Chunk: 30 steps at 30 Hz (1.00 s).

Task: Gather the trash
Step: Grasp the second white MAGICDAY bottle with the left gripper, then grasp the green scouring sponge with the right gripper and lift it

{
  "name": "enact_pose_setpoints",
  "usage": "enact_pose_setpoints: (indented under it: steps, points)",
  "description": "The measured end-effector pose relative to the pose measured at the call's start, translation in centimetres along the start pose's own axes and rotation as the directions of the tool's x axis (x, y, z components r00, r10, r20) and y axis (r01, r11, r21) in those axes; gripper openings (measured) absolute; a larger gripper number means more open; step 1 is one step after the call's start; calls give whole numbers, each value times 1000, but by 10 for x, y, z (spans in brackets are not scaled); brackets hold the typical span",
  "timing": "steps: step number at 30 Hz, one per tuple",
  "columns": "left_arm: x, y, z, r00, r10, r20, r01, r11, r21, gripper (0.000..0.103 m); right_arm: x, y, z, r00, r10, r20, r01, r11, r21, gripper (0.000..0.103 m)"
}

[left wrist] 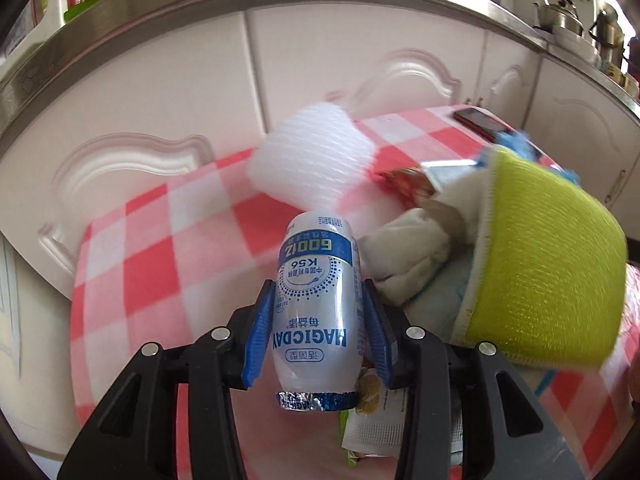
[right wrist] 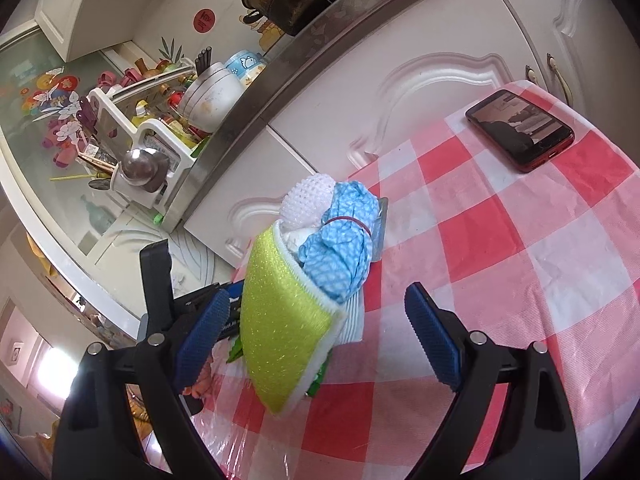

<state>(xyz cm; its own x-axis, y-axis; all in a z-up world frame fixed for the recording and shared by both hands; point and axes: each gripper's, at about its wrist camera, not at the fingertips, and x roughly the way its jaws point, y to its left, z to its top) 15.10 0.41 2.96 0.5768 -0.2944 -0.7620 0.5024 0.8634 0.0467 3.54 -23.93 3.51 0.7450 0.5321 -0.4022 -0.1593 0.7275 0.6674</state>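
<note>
Left claw: left gripper (left wrist: 318, 312) nearly closed, its blue ribbed pads clamped on both flanks of the small white plastic drink bottle with blue label and foil cap (left wrist: 316, 308).
Bottle position: centre of the left wrist view, cap end toward the camera, base pointing to 12 o'clock, lifted over the red-and-white checked plastic tablecloth (left wrist: 160, 256).
Bottle handling: judged light and probably empty; thin walls may dent; glossy label looked slippery, so a mid-body hold, as taken, suits it.
Foam: white ribbed foam sheet (left wrist: 316, 160), at 12 o'clock beyond the bottle, blurred; judged featherlight and soft; pinch at an edge.
Wrappers: printed flat packets (left wrist: 372, 412) on the cloth under the bottle, at 5 o'clock; thin, best lifted by a free edge.
Basket: lime-green mesh basket with white rim (left wrist: 548, 264), at 3 o'clock, tipped toward the bottle, stuffed with crumpled white paper (left wrist: 404, 256).
Right claw: right gripper (right wrist: 320, 332) wide open, nothing pressed between the pads; the basket sat between them, nearer the left pad; contact could not be told.
Basket contents: blue checked cloth bundle bound with a red band (right wrist: 344, 248) protruding at 12 o'clock.
Phone: dark smartphone with red casing (right wrist: 520, 130), at 2 o'clock on the cloth; not trash.
</note>
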Motion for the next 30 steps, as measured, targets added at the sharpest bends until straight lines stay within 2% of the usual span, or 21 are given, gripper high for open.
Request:
enact_pose_setpoints:
  steps: [3,7,11,15,20,24,30]
  points:
    - [-9,-22,-8,1000,-20,1,20,1000,14,44,-5,-5,4,999,-40,8,41,999,-23,90]
    - [-18,-40,-17,999,-42,8,42,999,-8,44,-8,-15,6,999,-46,0,46,999,-4,90]
    - [-29,-47,-29,999,-31,37,34,996,-84,44,-7,-20,3,999,-41,-24,41,999,23,90]
    - [-43,-46,-42,996,16,85,-1,986,-168,44,-11,-17,-2,999,-22,-40,22,1000,14,89]
    - [-56,-42,-53,992,53,113,-24,970,-243,44,-14,-26,-8,996,16,-91,-10,998,68,64]
    - [-71,-44,-58,986,47,160,3,954,-299,44,-16,-31,-13,991,34,-130,-19,994,110,63]
    - [-77,-60,-57,986,31,161,17,956,-292,44,-20,-22,-19,980,106,-169,-86,989,123,63]
